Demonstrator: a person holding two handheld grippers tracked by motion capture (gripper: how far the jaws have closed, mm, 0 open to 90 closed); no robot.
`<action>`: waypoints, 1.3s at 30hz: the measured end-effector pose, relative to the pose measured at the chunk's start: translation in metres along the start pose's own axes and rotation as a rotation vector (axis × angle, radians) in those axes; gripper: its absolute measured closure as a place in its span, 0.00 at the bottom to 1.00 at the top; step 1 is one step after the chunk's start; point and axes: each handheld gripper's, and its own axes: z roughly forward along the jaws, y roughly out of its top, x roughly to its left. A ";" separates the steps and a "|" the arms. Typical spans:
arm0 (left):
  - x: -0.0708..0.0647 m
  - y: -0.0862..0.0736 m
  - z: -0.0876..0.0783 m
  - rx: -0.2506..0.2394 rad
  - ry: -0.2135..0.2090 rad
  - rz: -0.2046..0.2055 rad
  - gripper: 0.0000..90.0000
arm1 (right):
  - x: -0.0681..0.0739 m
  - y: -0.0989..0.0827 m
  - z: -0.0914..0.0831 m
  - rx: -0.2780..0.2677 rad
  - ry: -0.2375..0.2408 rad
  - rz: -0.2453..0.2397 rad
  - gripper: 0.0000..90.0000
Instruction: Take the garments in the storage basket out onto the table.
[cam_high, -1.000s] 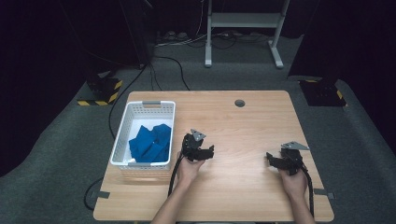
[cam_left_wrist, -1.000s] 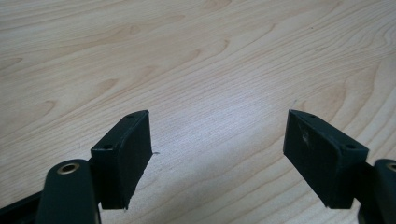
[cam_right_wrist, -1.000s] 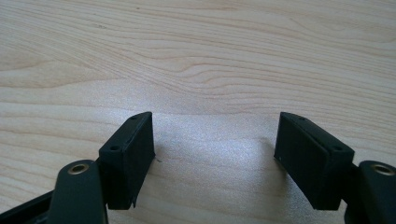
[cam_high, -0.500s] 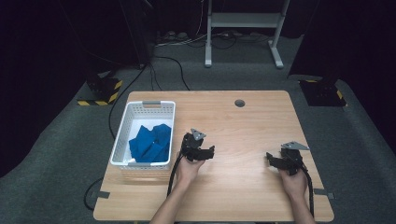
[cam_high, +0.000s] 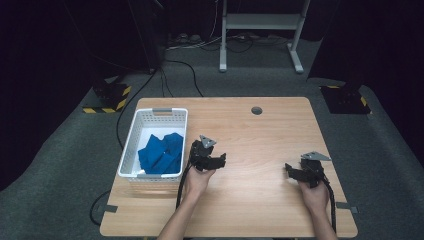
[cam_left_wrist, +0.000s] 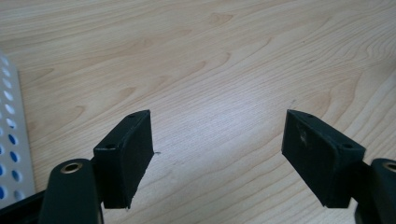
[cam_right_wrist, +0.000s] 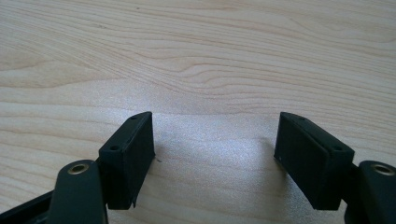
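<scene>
Near the bench's left edge: blue cloths (cam_high: 161, 152) piled in a white basket (cam_high: 131, 137).
Left gripper (cam_high: 216, 161) rests just beside the basket, right gripper (cam_high: 292, 171) by the right edge, both with fingers (cam_left_wrist: 125, 156) wide and empty. Best to lift the left gripper over the rim, then pinch one top fold only.

- Bare table (cam_high: 260, 145) is lying wide between the left gripper (cam_high: 220, 161) and the right gripper (cam_high: 290, 171), giving free passage.
- The white basket (cam_high: 131, 142), holding blue cloth (cam_high: 161, 152), is walling off the table's left side, just beside the left gripper.
- The far half is standing unobstructed.
</scene>
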 end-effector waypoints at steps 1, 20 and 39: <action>0.001 0.000 -0.001 -0.003 0.002 -0.003 0.28 | 0.000 0.000 0.000 0.000 0.000 0.000 0.31; 0.015 0.008 -0.016 -0.009 0.006 -0.024 0.26 | 0.000 0.000 0.000 -0.001 0.003 0.001 0.31; 0.034 0.007 -0.030 -0.019 0.026 -0.065 0.22 | 0.000 0.000 0.000 0.000 0.001 0.002 0.31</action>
